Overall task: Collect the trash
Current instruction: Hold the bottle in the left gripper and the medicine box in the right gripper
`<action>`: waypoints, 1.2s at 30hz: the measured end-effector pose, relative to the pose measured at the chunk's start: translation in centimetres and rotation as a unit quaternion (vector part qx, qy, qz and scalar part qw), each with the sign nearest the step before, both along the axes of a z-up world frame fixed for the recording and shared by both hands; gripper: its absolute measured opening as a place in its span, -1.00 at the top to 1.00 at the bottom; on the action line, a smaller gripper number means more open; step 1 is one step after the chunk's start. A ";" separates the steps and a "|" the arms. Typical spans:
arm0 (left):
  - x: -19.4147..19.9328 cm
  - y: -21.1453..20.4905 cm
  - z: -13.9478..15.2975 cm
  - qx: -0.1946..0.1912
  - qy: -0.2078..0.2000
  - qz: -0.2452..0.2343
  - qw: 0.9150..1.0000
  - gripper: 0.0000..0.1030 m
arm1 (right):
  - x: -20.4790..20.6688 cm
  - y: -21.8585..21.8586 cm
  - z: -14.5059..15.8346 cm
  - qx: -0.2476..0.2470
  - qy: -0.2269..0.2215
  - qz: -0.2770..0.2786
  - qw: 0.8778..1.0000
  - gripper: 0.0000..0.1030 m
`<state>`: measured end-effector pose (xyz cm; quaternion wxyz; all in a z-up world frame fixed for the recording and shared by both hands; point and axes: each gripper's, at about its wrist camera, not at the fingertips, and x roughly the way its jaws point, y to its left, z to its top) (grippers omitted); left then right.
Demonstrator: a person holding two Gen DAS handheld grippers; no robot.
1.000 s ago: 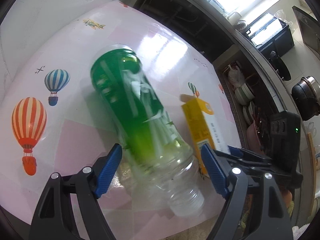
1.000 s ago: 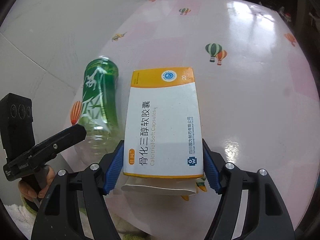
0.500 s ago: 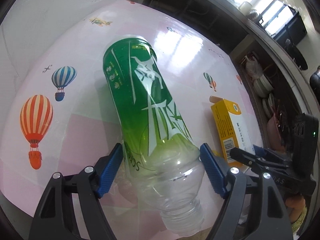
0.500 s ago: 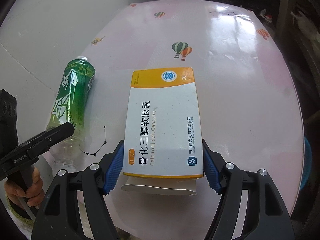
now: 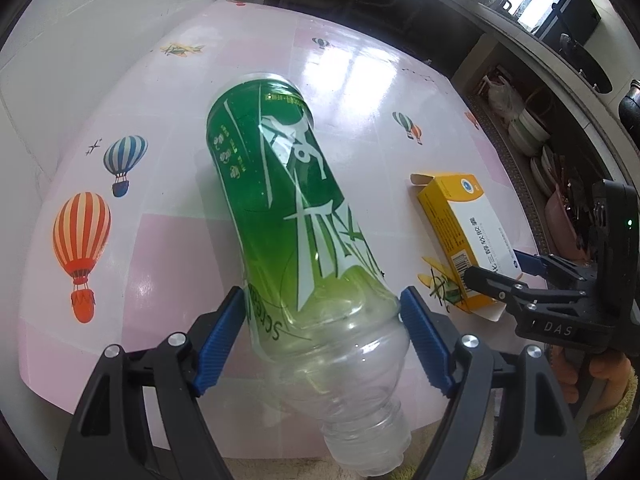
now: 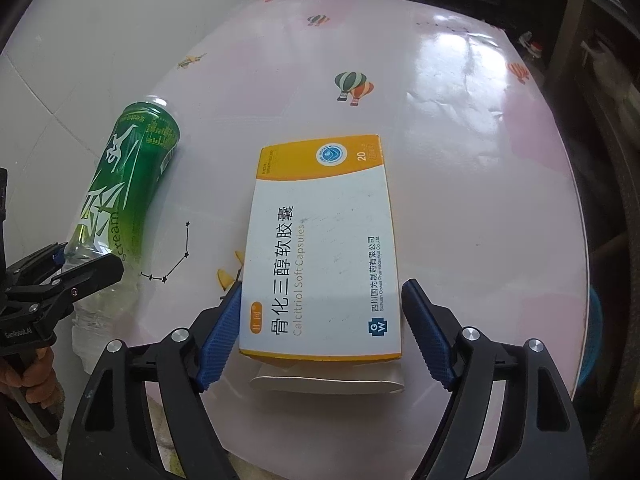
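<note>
On the pink balloon-print table (image 6: 460, 168), the left gripper (image 5: 322, 336) clasped the green-labelled plastic bottle (image 5: 292, 216). The right gripper's (image 6: 320, 336) jaws were opening around the capsule box (image 6: 324, 244), its right pad clear.

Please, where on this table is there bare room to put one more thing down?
The far half of the table, beyond the medicine box and right of it, is bare. A narrow strip lies between the box and the green bottle. The near edge is crowded: both tools and both items.
</note>
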<state>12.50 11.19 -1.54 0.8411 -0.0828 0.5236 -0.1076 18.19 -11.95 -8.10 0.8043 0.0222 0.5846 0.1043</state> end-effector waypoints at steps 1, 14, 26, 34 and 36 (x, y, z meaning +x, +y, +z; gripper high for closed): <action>0.1 0.0 0.0 0.002 -0.001 -0.001 1.000 -0.49 | 0.1 0.0 0.1 0.002 0.000 -0.001 1.000 -0.50; -0.1 0.2 -0.3 0.001 -0.001 0.000 1.000 -0.50 | 0.8 0.0 -0.3 0.013 0.009 -0.008 1.000 -0.56; 0.2 0.4 0.2 -0.003 -0.003 0.008 1.000 -0.50 | 0.9 0.0 -0.2 0.013 0.010 -0.011 1.000 -0.56; 0.7 0.6 0.3 -0.006 -0.002 0.016 1.000 -0.50 | 1.0 -0.1 -0.2 0.016 0.010 -0.010 1.000 -0.56; 0.7 0.5 0.3 -0.004 -0.003 0.017 1.000 -0.50 | 1.1 -0.1 -0.2 0.016 0.010 -0.010 1.000 -0.56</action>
